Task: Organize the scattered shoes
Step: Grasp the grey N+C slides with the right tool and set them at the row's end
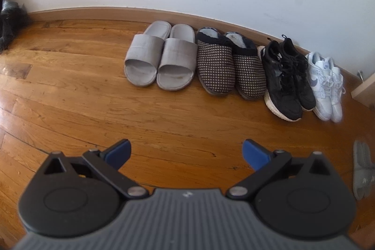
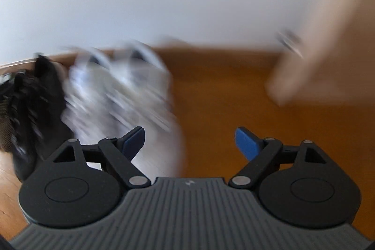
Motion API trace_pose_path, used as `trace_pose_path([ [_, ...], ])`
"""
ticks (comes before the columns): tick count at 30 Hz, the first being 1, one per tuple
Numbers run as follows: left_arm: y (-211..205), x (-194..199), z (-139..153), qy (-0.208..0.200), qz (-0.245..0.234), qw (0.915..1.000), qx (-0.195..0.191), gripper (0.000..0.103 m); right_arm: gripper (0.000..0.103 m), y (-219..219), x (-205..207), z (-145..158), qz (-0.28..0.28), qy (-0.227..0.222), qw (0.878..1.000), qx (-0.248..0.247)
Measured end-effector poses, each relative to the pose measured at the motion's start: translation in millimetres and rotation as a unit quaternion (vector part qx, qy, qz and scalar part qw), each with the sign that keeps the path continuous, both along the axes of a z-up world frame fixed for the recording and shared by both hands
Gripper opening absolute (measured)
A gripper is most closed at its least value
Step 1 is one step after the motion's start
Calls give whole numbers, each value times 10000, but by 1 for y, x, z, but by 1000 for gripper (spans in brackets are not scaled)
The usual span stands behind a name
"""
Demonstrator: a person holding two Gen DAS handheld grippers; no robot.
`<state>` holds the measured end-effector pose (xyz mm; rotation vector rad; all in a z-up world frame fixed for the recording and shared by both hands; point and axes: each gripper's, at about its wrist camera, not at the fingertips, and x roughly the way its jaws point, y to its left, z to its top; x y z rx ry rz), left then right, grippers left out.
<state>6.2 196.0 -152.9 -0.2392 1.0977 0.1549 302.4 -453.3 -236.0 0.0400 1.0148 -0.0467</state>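
Both grippers, left and right, stand open and empty. Four pairs line the wall; white sneakers at the end look light and stiff, best taken at the heel collar.

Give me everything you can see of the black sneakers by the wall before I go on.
The black sneakers are a lace-up pair with black fabric-looking uppers, black laces and whitish textured soles. They stand upright side by side on the wooden floor, heels near the baseboard, toes pointing into the room. They are third in the row, close beside the dotted slippers on one side and the white sneakers on the other; whether they touch is unclear. No gripper is on them.
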Motion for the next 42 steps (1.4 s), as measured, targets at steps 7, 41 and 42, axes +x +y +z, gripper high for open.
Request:
trace_pose_path([
  [7, -16, 12, -13, 235, -186, 9995, -44, 103, 78, -127, -128, -74, -944, 1225, 9880, -20],
  [41, -15, 43, -36, 545, -14, 9980, -304, 103, 17, 11, 81, -124, -245, 1554, 9867, -419],
  [42, -14, 45, -37, 563, -11, 9979, -312, 103, 17, 16, 90, -123, -228, 1526, 9870, -442],
])
